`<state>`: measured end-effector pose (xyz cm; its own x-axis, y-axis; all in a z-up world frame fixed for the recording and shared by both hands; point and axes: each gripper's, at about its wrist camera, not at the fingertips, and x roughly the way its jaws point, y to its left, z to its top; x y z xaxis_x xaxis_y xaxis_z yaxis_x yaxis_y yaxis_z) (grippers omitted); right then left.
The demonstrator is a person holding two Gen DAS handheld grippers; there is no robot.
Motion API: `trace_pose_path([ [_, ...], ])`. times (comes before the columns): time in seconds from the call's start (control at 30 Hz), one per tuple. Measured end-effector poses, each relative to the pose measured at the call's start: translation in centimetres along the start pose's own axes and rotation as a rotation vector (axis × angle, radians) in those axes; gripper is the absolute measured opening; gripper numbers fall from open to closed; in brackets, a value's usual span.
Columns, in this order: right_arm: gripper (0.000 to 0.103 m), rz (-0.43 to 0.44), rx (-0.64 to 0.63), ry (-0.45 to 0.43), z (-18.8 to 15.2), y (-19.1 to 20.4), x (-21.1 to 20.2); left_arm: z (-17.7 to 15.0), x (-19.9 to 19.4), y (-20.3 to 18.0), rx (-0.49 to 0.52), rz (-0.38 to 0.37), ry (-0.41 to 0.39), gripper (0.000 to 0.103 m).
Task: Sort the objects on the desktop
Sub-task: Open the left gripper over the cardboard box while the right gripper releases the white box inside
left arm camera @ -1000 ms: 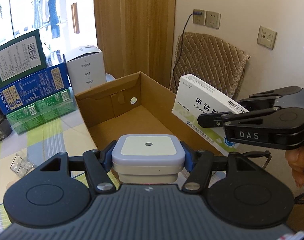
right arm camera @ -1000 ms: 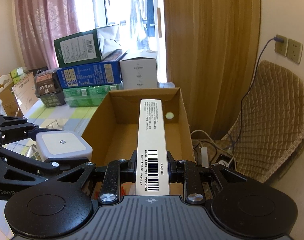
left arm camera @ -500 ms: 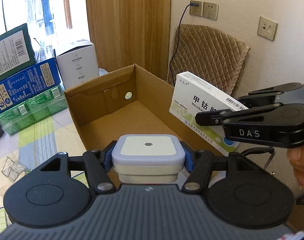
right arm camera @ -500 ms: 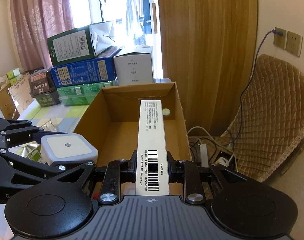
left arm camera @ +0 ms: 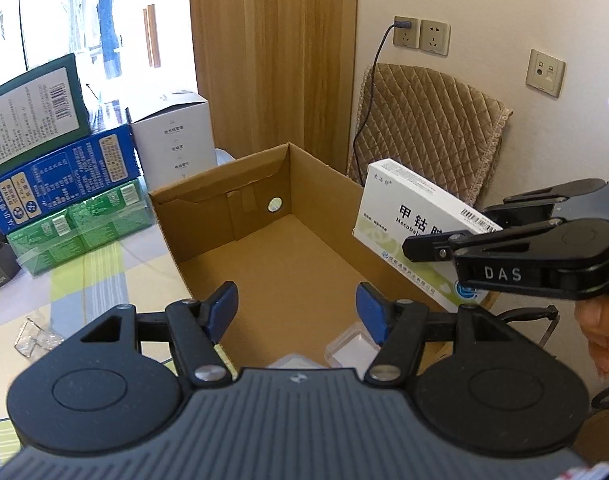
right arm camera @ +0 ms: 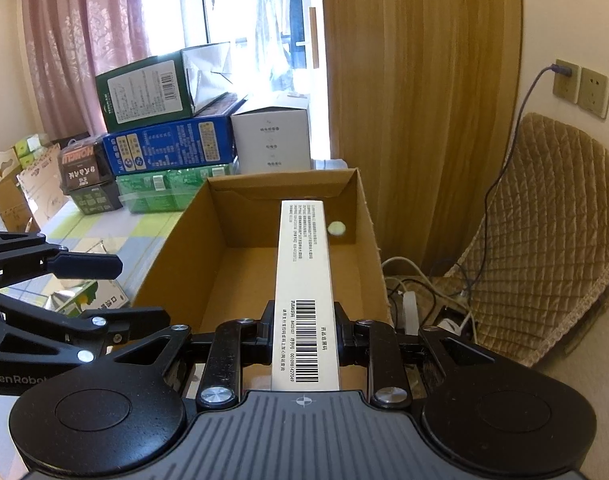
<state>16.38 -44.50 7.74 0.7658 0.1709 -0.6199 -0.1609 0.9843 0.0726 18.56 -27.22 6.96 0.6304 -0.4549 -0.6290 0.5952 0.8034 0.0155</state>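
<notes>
An open cardboard carton (left arm camera: 208,216) (right arm camera: 176,256) stands at the table's right edge. My left gripper (left arm camera: 297,308) (right arm camera: 138,292) hovers over the carton's near end, open, with nothing between its blue pads (left arm camera: 224,308). Just below it, pale and clear plastic pieces (left arm camera: 346,346) lie on the carton floor, mostly hidden by the gripper body. My right gripper (right arm camera: 304,328) (left arm camera: 448,230) is shut on a long white medicine box (right arm camera: 302,248) (left arm camera: 400,208) with a barcode. It holds the box edge-up above the carton's right side.
Green, blue and white boxes (right arm camera: 172,148) are stacked on the table behind the carton. Crumpled clear plastic (left arm camera: 34,334) lies on the checked tablecloth at the left. A quilted chair (right arm camera: 544,220) and a power strip with cables (right arm camera: 412,300) are to the right, off the table.
The white square device that sat between my left gripper's pads is gone from them, and the jaws now stand wider apart. The right gripper and its box have kept still.
</notes>
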Motion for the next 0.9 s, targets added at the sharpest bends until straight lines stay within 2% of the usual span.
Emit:
trace_pose_path([
  [0.57,0.023,-0.021,-0.025,0.023,0.4,0.8,2.7,-1.1,-1.3,2.2,-0.021,0.024,0.012,0.063],
  [0.6,0.026,-0.026,-0.020,0.026,0.3,0.7,2.8,-1.2,-1.4,2.3,-0.021,0.025,0.012,0.063],
  [0.7,0.050,-0.037,-0.004,0.018,0.3,0.3,2.4,-1.3,-1.6,2.4,-0.023,0.027,0.012,0.064],
  [0.9,0.053,-0.041,-0.011,0.000,0.4,0.5,0.6,-1.8,-2.3,2.8,-0.032,0.029,0.013,0.065],
])
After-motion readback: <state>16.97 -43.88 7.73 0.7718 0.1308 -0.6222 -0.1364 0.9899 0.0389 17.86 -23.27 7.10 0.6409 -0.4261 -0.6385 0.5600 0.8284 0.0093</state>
